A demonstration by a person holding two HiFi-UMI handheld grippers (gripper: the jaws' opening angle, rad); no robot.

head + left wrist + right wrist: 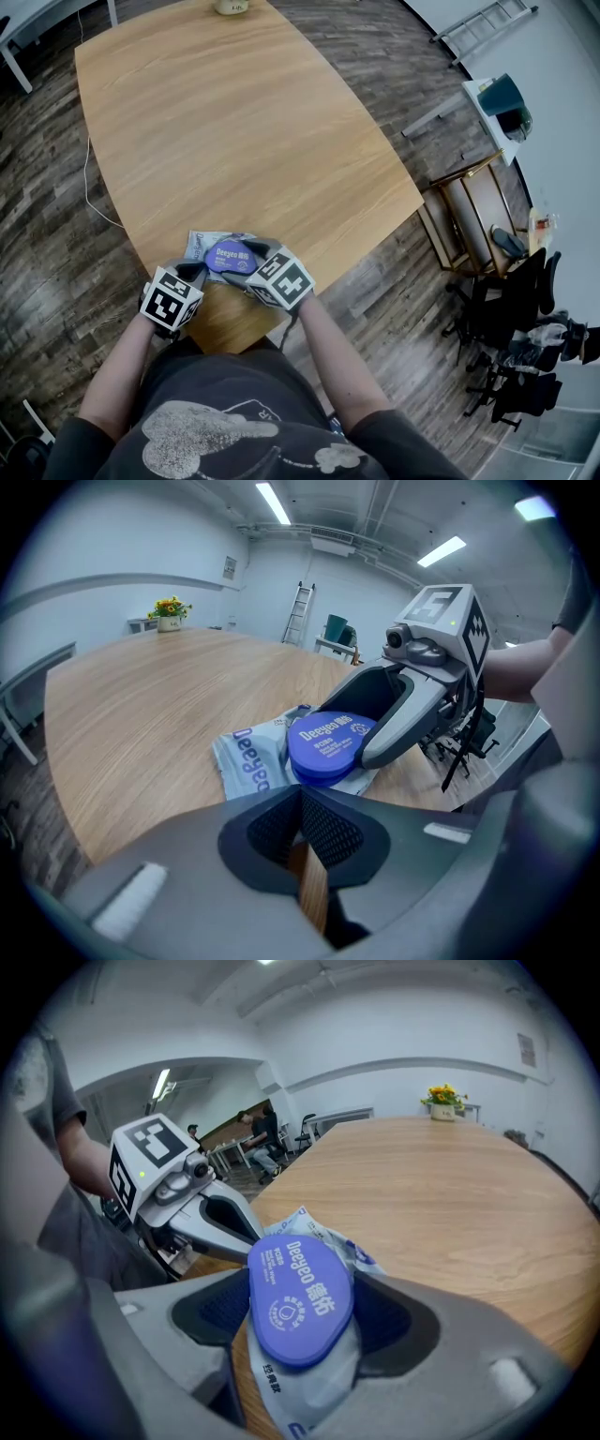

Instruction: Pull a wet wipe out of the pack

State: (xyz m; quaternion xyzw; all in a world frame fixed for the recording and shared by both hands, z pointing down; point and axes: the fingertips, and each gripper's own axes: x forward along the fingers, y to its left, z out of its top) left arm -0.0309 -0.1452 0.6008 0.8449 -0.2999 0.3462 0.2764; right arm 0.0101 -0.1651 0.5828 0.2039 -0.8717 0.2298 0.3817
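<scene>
A grey wet wipe pack [202,246] with a blue oval lid [230,255] lies flat on the wooden table [234,122], close to its near edge. In the right gripper view the lid [300,1297] fills the space between the jaws of my right gripper [302,1312], whose pads press on its two sides. In the head view my right gripper [247,266] reaches the pack from the right. My left gripper [302,806] is shut with nothing in it and hovers just short of the pack [253,761], at its left in the head view [201,273].
A pot of yellow flowers [443,1099] stands at the table's far end. Off the table to the right are a ladder [483,21], a wooden shelf cart [478,211] and office chairs [525,319]. The table's near edge runs right under my grippers.
</scene>
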